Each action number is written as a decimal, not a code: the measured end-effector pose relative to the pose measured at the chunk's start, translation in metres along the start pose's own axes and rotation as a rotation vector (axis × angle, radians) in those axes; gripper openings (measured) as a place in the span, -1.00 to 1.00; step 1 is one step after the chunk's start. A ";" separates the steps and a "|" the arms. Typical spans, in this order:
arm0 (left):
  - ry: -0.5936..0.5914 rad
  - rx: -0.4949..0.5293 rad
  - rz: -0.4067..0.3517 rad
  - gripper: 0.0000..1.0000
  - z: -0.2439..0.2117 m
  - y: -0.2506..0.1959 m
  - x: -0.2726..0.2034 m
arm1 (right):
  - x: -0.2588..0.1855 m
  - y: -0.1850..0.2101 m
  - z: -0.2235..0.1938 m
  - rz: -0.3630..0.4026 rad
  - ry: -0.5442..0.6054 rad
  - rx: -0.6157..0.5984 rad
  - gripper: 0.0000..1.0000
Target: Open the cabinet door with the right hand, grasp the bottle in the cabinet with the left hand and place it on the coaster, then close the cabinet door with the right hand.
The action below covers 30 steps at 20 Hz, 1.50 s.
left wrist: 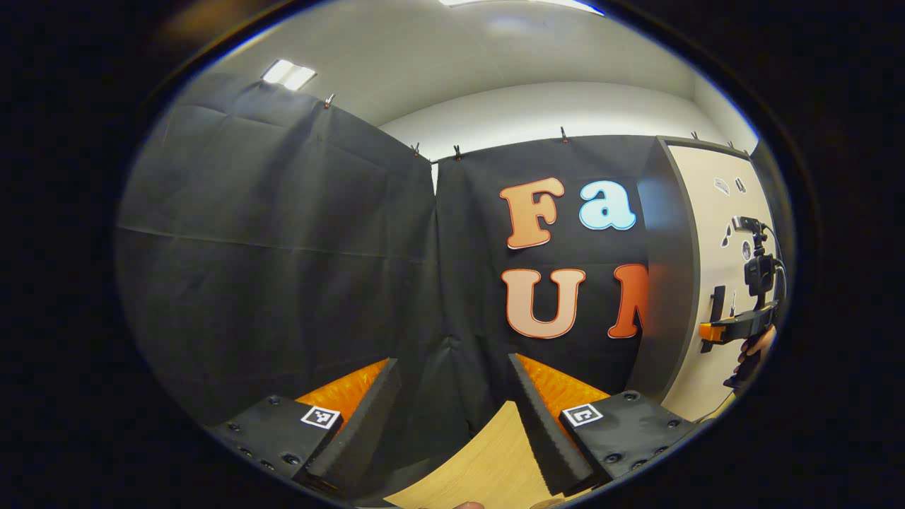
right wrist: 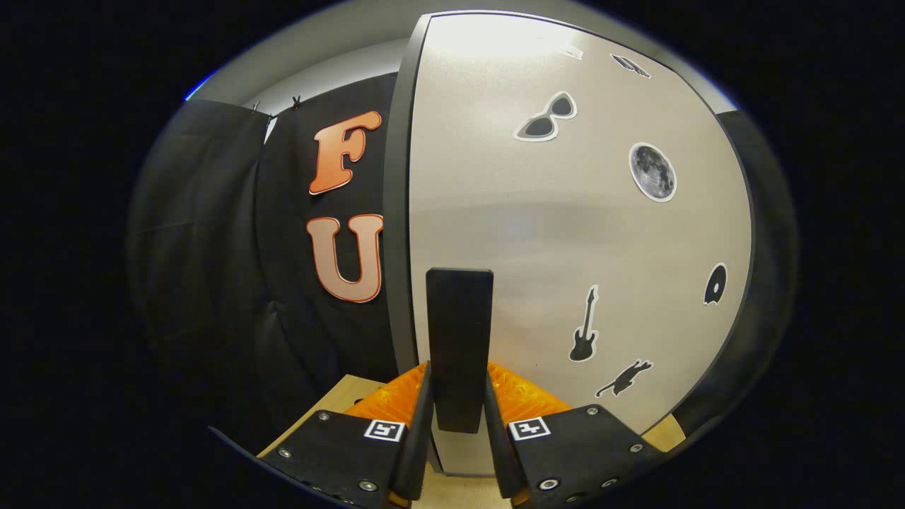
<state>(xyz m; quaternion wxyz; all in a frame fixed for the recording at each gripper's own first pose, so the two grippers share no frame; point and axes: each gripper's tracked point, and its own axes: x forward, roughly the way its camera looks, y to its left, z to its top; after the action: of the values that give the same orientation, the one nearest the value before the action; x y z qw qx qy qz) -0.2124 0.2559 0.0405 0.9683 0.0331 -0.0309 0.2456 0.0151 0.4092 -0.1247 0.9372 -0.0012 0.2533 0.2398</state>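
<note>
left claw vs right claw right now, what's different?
The left claw stands open with nothing between its fingers; the right claw is closed on the door handle. The left claw hangs over the table, facing the cloth wall; the right claw is at the cabinet door. Both are hand-held.

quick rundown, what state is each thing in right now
cabinet door: closed
door handle: upright, clamped between the right fingers
right hand-held gripper: shut on the door handle
left hand-held gripper: open, holding nothing, over the wooden table
</note>
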 end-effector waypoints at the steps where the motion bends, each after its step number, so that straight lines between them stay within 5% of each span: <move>1: 0.004 -0.007 0.000 0.93 -0.002 -0.001 -0.001 | -0.001 0.001 -0.002 0.003 0.004 -0.005 -0.29; 6: 0.007 -0.021 -0.029 0.96 -0.008 -0.023 0.006 | -0.011 0.003 -0.001 0.092 0.021 0.007 -0.45; 16: 0.006 0.021 -0.245 0.96 -0.015 -0.137 0.005 | -0.088 0.004 -0.013 0.306 -0.003 0.025 -0.45; 30: 0.042 0.057 -0.549 0.93 -0.036 -0.306 0.004 | -0.124 -0.022 -0.014 0.429 -0.041 0.101 -0.45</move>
<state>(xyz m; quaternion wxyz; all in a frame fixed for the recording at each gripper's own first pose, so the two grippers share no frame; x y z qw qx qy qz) -0.0606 -0.0078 -0.0103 0.9977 0.0622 0.0062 -0.0245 -0.0755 0.3328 -0.0809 0.8685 0.1047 0.2404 0.4206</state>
